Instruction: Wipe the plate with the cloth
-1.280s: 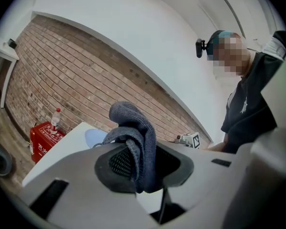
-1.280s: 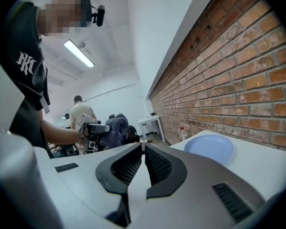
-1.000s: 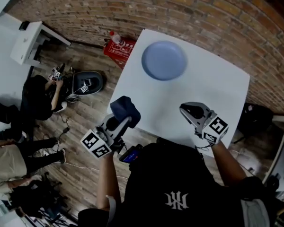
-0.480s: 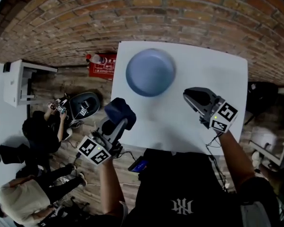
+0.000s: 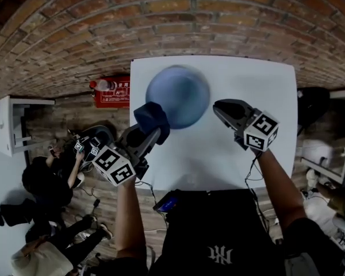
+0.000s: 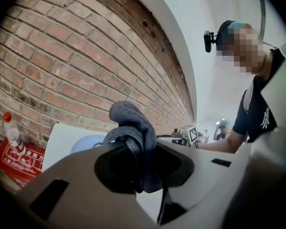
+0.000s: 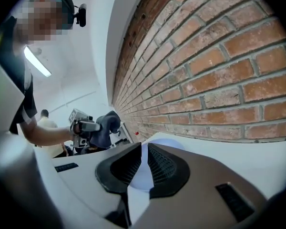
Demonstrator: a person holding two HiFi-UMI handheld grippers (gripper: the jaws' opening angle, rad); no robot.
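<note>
A round blue plate (image 5: pixel 181 94) lies on the white table (image 5: pixel 230 148), at its far left. My left gripper (image 5: pixel 154 125) is shut on a bunched dark blue cloth (image 5: pixel 152 118), which hangs over the plate's near-left rim in the head view. In the left gripper view the cloth (image 6: pixel 132 128) bulges from between the jaws, with the plate (image 6: pixel 86 143) behind it. My right gripper (image 5: pixel 219 108) hovers just right of the plate, shut with nothing in it. Its view shows the plate (image 7: pixel 158 144) beyond its jaws and the cloth (image 7: pixel 105 126) off to the left.
A brick wall runs behind the table. On the wooden floor to the left stand a red box (image 5: pixel 114 94) with a bottle on it and a white side table (image 5: pixel 11 125). People (image 5: pixel 46 183) sit and stand there. The table's near edge is close to my body.
Both grippers have moved away from me toward the plate. The cloth, earlier off the table's near-left edge, now hangs at the plate's rim. The right gripper has come up beside the plate.
</note>
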